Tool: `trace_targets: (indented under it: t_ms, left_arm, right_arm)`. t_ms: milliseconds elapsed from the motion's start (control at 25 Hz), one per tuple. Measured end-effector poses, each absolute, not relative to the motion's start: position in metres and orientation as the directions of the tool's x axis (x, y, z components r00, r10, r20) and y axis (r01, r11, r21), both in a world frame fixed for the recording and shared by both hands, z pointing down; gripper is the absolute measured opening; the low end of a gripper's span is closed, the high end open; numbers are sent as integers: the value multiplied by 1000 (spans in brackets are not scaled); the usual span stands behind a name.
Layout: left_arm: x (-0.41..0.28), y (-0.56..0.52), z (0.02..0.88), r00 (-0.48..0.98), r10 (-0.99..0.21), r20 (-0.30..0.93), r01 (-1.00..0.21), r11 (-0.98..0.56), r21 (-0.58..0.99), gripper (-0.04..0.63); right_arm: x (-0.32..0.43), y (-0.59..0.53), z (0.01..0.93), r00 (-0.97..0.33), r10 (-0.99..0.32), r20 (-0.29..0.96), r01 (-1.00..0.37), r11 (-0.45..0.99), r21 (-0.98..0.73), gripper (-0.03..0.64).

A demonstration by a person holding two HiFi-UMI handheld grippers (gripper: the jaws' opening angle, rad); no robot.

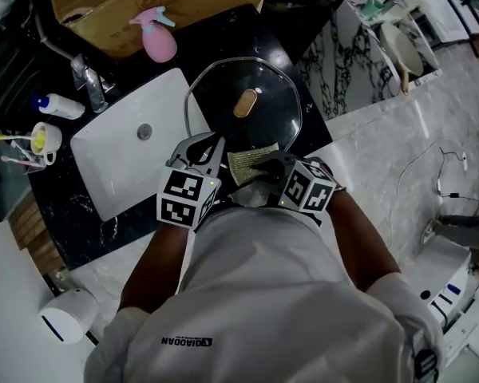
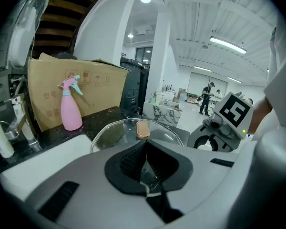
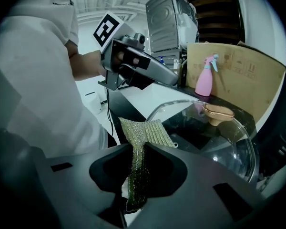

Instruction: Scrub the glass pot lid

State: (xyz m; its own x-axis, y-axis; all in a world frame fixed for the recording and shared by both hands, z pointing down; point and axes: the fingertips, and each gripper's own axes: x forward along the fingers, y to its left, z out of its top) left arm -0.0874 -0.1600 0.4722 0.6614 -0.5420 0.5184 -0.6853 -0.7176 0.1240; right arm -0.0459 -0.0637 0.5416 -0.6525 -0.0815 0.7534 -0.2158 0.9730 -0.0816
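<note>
The left gripper (image 2: 145,151) has its jaws pinched together on the near rim of the glass lid (image 2: 115,135) — a pink spray bottle (image 2: 70,111) stands beyond, before a cardboard box (image 2: 44,80).

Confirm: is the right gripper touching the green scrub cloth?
Touching. The right gripper view shows the right gripper with its jaws closed on the green scrub cloth. The cloth is pinched between the jaws and fans out past them.

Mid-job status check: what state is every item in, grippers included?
glass pot lid: knob up, rim pinched by the left gripper
left gripper: shut on the lid's rim
right gripper: shut on the scouring cloth
scouring cloth: clamped, free end fanned toward the lid
spray bottle: upright on the counter
sink: no water visible
</note>
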Motion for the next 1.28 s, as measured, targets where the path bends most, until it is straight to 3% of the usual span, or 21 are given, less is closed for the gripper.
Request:
trace_targets:
  t_ms: [240,360,520,680,840,1280]
  left_arm:
    - [-73,-171,474,658,-524,541,-668,-737,100,20]
    - [-62,-180,475,651,-515,558,-660,-747,82,98]
    - [-51,-189,486,633,-493,597,-655,-752,74,130]
    - [-32,-199,492,606,-475,638,-644,-764,43,160]
    - [-21,-213,507,545,-480,687,-666,-746,7,173]
    - [-3,-228,523,451,-469,759,-701,-713,-23,176]
  right_arm:
    - [-45,-66,526,-687,-78,723,-224,968,-108,92]
    - [-33,-79,502,-718,-137,683,-272,958,-94,92]
    - [-1,-100,475,-736,-215,642,-341,937,-78,91]
    - [50,-145,450,-729,-410,549,-530,845,-74,92]
    - [96,-189,445,-678,-566,469,-698,695,-172,92]
    - [103,-226,462,-715,-545,438,-664,725,-182,92]
